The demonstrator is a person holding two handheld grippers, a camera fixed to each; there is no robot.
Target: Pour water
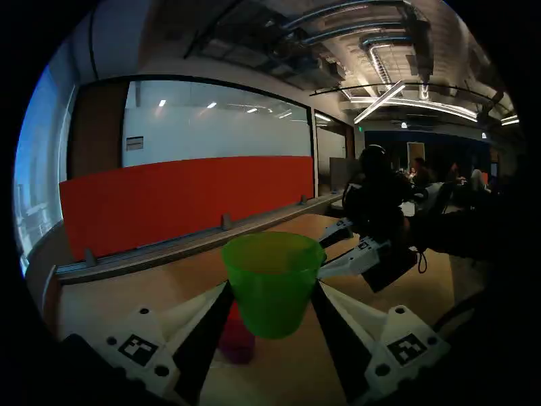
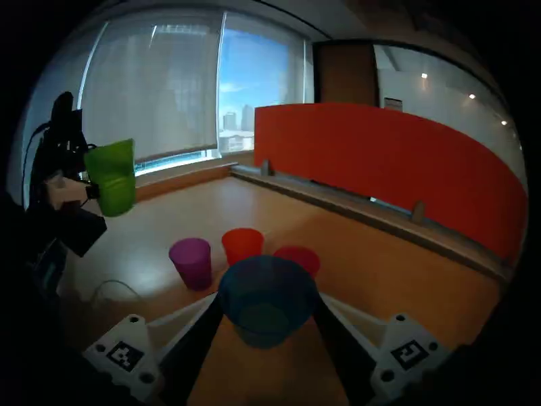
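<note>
The left claw [image 1: 272, 298] is clamped on a translucent green cup [image 1: 274, 281]. It holds the cup upright and high above the desk [image 1: 155, 277], probably ready to tip it over another cup. Further right, a purple cup [image 2: 191, 262], an orange cup [image 2: 242, 245] and a red cup [image 2: 297, 258] stand close together on the desk. The right claw [image 2: 267, 312] grips a blue cup [image 2: 266, 298] just before them, upright with its mouth open, likely to receive. I cannot tell whether either held cup contains water.

In the left gripper view the green cup [image 1: 274, 281] hides most of the purple cup [image 1: 237, 340] on the surface [image 1: 294, 372]. In the right gripper view the blue cup [image 2: 266, 298] covers the lower part of a red cup [image 2: 302, 256].
</note>
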